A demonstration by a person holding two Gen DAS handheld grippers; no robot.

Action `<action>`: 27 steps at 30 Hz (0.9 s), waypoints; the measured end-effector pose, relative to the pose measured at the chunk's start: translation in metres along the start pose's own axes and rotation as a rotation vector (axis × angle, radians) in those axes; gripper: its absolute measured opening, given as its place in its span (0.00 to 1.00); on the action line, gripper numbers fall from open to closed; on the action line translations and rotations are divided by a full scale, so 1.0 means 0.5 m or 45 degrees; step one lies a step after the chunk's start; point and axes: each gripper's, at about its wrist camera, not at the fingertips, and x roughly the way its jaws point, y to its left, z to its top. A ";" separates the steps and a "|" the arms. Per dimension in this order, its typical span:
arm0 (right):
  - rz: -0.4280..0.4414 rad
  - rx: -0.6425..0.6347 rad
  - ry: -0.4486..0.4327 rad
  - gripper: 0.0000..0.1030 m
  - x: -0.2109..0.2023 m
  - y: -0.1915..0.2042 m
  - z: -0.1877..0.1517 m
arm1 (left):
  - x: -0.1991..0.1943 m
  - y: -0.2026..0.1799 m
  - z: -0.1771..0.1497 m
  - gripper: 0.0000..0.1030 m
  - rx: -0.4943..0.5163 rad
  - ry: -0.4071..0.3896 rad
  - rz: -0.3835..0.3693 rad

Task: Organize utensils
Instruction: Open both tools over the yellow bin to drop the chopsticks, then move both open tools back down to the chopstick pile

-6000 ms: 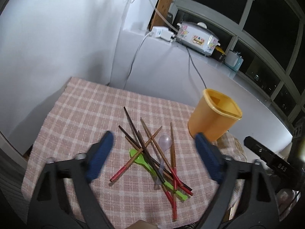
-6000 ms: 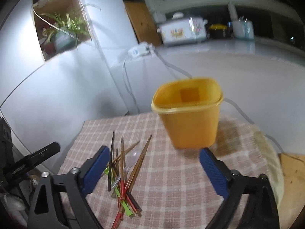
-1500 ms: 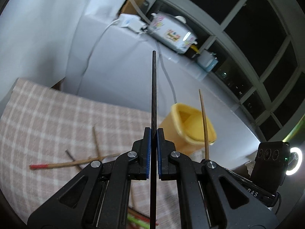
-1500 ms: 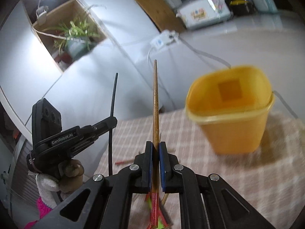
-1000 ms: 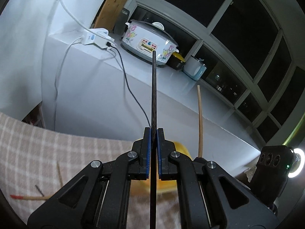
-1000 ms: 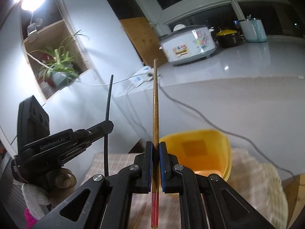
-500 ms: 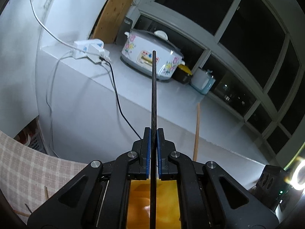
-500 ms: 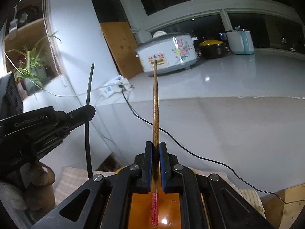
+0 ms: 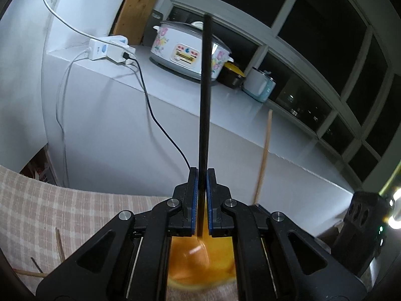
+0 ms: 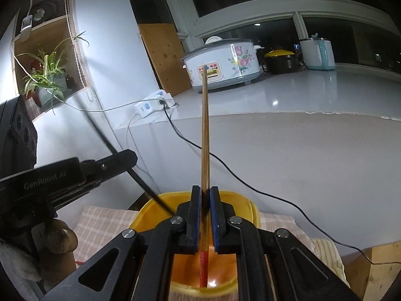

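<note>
My left gripper [image 9: 202,175] is shut on a black chopstick [image 9: 205,105] that stands upright, its lower end over the yellow holder [image 9: 200,263] right below. My right gripper [image 10: 205,193] is shut on a brown chopstick with a red tip [image 10: 205,135], its red end down inside the yellow holder [image 10: 147,210]. In the right wrist view the left gripper [image 10: 62,175] is at the left and its black chopstick [image 10: 140,180] slants down into the holder. The brown chopstick [image 9: 263,155] also shows in the left wrist view.
A checked pink cloth [image 9: 50,213] covers the table, with loose chopsticks [image 9: 59,240] at the left. Behind is a white counter [image 10: 300,135] with a floral rice cooker [image 10: 223,62], a power strip [image 9: 105,50] and trailing cables. A plant [image 10: 47,75] sits on a wall shelf.
Both grippers have come closer over the yellow holder and lower. The red end of the brown chopstick now reaches inside it. The black chopstick now slants into the holder.
</note>
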 end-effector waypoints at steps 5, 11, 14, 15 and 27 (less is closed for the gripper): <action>0.007 0.030 0.040 0.38 -0.014 0.001 -0.012 | -0.023 -0.004 -0.020 0.15 0.029 0.063 -0.016; -0.030 0.103 0.100 0.80 -0.068 0.013 -0.024 | -0.109 0.006 -0.038 0.30 0.027 0.024 -0.034; -0.026 0.097 0.096 0.86 -0.098 0.027 -0.029 | -0.157 0.011 -0.047 0.30 0.044 -0.008 -0.017; -0.031 0.099 0.097 0.93 -0.105 0.031 -0.031 | -0.174 0.013 -0.052 0.30 0.048 -0.018 -0.014; -0.134 0.057 0.181 1.00 -0.135 0.089 -0.046 | -0.287 0.068 -0.106 0.33 0.057 -0.030 0.060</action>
